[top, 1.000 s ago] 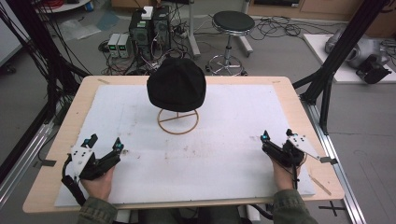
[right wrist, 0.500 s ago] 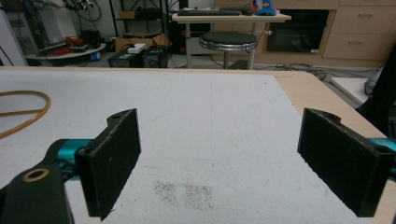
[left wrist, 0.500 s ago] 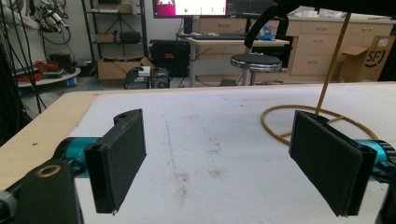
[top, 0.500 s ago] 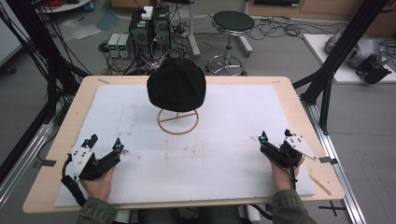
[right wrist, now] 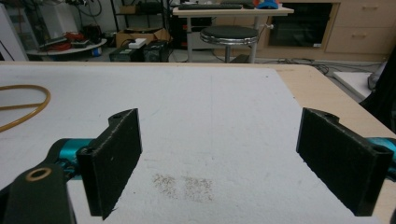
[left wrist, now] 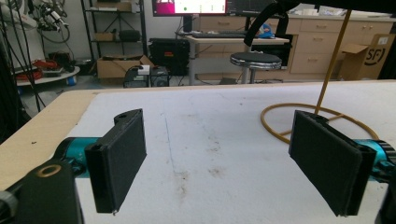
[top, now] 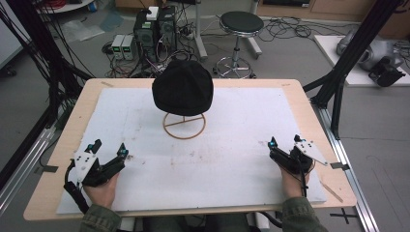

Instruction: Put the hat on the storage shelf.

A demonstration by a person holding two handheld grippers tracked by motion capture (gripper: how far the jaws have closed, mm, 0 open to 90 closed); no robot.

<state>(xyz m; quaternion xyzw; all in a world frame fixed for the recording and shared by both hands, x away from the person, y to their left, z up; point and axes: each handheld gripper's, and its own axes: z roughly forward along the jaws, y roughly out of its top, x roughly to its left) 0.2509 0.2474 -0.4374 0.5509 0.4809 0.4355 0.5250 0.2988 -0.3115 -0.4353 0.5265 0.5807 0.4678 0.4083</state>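
Almost nothing is changing since a second ago: the left gripper (top: 110,153) and right gripper (top: 285,143) are resting wide, empty, at seven and four o'clock. The black knitted hat (top: 183,88) is sitting untouched on its wooden ring stand (top: 184,125) at twelve, so work isn't beginning yet.

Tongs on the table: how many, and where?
2: the left tongs near the white mat's front-left corner, the right tongs near its front-right edge, both open.
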